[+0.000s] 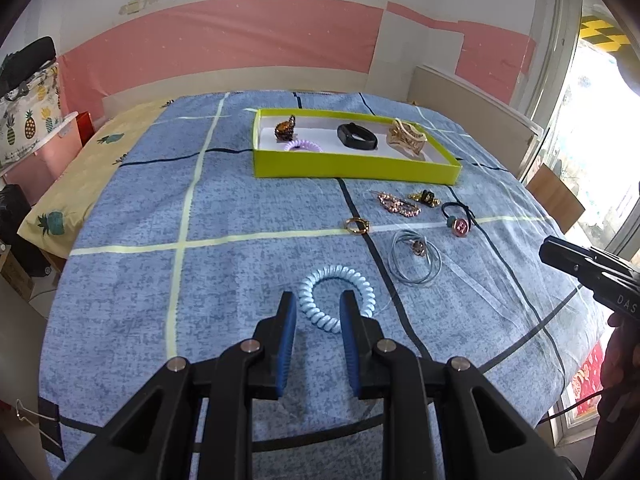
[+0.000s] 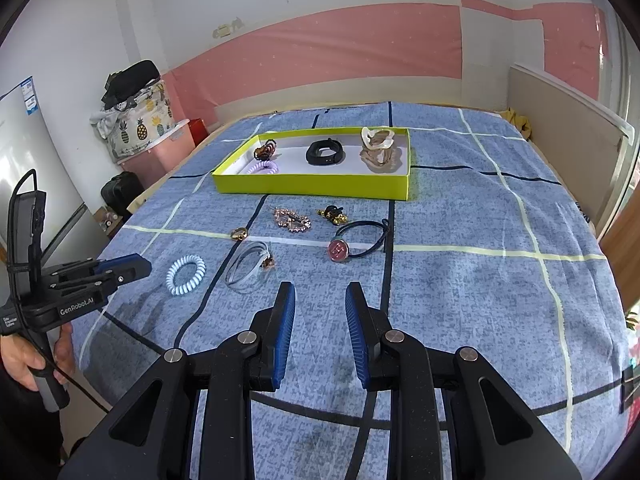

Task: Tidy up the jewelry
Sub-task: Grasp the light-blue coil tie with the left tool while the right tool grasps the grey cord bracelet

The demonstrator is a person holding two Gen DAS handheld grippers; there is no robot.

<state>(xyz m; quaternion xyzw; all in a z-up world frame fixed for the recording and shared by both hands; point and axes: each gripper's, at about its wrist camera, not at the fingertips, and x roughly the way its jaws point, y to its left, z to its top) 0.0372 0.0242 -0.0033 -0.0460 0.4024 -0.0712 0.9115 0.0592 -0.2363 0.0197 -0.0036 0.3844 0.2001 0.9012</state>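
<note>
Left wrist view showed the left gripper (image 1: 318, 310) parted, its fingers straddling the pale blue coil hair tie (image 1: 339, 298) on the bedspread (image 1: 160, 300), apparently lined up to pinch it; the right gripper (image 2: 320, 304) hung open over bare cloth, holding nothing; the yellow-green tray (image 1: 352, 166), the likely destination, already held a black band (image 1: 357, 136); "GenRobot.AI" was printed on the left tool; "DAS" on the right.

Bright window daylight, fisheye-warped edges
</note>
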